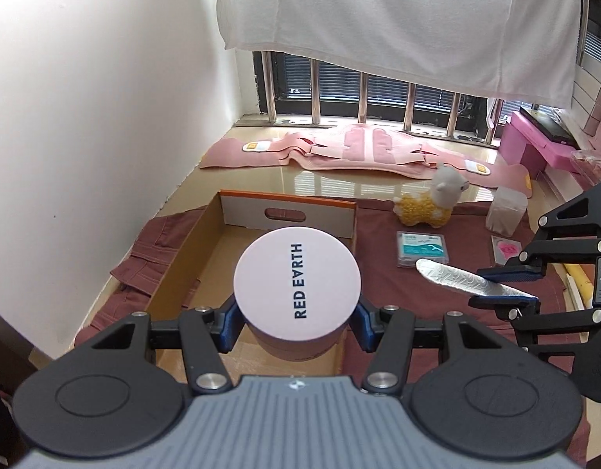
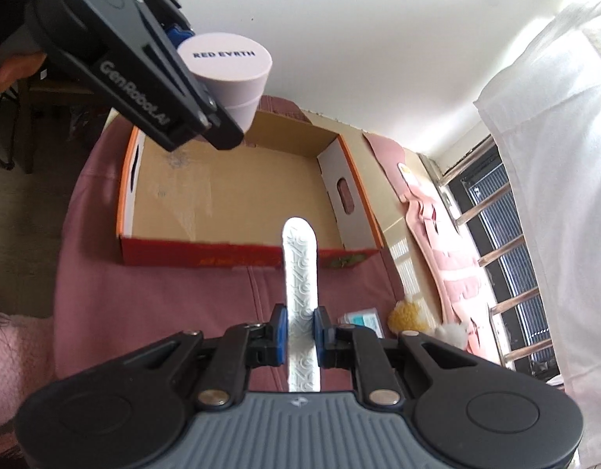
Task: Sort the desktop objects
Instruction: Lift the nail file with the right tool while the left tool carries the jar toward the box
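Both carry loads toward the box (image 2: pixel 237 179): left gripper (image 1: pixel 296 326) clamps a jar (image 1: pixel 296 277), right gripper (image 2: pixel 300 330) pinches a silver strip (image 2: pixel 300 269); next, lower and release inside

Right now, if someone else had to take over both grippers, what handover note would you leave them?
Left gripper: shut on the pink jar, held above the cardboard box.
Right gripper: shut on the flat silver strip, over the red cloth just short of the box.
Done: nothing visible in the box.
Left: drop both in; toy sheep, floss pack, plastic cup and small pink packet remain on the cloth.
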Tool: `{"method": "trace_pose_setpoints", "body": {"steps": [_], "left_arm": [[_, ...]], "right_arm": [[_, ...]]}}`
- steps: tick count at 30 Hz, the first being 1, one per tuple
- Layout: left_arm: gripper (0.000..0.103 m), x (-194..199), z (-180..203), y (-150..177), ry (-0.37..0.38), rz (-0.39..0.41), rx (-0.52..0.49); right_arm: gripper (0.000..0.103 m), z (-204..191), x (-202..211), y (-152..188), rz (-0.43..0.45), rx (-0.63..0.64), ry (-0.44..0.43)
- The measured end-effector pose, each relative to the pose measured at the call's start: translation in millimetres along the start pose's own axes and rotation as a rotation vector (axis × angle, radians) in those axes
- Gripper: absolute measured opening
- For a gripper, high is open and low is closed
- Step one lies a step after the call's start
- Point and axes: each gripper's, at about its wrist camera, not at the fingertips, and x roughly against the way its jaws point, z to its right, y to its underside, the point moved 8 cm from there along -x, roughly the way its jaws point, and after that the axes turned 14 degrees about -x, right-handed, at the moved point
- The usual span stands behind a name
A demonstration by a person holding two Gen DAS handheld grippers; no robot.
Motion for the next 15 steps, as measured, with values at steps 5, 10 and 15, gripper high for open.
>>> {"method": "trace_pose_setpoints", "body": {"steps": [5,10,15], "left_arm": [[0.055,-13.9,-25.2,-4.6,0.034,0.004,-0.02],[0.055,-30.7,-50.0,-14.2,0.065,0.008,-0.051],[0.055,-53.0,-73.2,-26.2,0.091,0.013,-0.075]], "right_arm": [[0.013,-3.9,-12.4,-25.6,-0.006,-0.029,0.013],[0.013,-1.0,-29.1,-53.7,-0.014,-0.04,0.029],[0.013,3.8,-50.8,-81.5,-0.017,-0.025,0.059]]}}
